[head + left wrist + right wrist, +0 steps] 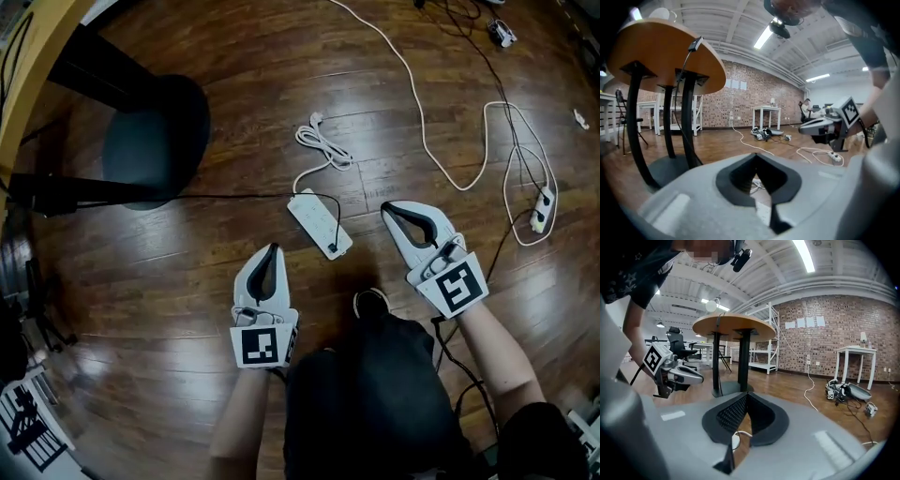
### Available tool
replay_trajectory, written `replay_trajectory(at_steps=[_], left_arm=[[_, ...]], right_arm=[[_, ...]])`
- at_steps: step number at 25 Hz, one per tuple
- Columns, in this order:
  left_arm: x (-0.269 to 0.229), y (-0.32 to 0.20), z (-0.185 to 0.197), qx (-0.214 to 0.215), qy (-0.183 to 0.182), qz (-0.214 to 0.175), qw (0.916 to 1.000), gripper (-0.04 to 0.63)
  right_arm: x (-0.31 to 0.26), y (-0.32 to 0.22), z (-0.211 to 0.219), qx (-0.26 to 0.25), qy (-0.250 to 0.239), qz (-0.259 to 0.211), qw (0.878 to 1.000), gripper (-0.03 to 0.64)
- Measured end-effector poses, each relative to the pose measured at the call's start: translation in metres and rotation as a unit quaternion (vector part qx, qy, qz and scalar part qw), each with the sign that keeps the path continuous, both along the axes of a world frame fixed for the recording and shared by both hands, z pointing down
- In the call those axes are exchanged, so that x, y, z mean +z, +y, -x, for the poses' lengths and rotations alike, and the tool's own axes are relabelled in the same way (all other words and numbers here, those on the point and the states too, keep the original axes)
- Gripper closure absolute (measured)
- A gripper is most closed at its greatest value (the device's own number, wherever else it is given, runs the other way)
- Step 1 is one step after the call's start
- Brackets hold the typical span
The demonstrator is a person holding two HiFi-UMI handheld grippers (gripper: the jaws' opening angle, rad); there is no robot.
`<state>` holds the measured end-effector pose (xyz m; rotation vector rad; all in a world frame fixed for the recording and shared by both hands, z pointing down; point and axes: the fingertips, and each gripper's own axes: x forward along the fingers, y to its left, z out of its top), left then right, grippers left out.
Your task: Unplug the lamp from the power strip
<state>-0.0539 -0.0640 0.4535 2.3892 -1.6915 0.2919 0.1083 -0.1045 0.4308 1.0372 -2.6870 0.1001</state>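
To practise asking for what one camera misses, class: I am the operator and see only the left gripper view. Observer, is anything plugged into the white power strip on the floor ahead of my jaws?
Observer: Yes. The head view shows a black plug in the power strip, at the end nearest you.
Operator: Where does its cord lead?
Observer: The black cord runs left across the floor towards the table's black base.
Operator: Is the strip itself plugged in anywhere?
Observer: No. Its white cable lies coiled beyond it, with its white plug loose on the floor.
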Motion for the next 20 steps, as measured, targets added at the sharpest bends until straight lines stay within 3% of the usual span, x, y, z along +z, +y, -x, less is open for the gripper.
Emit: replay_trajectory(at_steps=[10,14,20], left_arm=[[0.124,-0.02,-0.007,0.069,-0.026,-0.005,0.9973,0.594],[0.172,-0.025,-0.018,0.099,-0.021,0.016,0.9948,0.594],[0.242,-0.035,-0.04,0.144,-0.024,0.015,0.9892,0.594]], right_arm=[[0.12,-0.005,-0.003,0.012,-0.023,0.03,0.999,0.612],[0.16,0.002,0.0,-0.01,-0.017,0.038,0.999,0.612],[0.219,0.021,0.013,-0.053,0.003,0.056,0.997,0.612]])
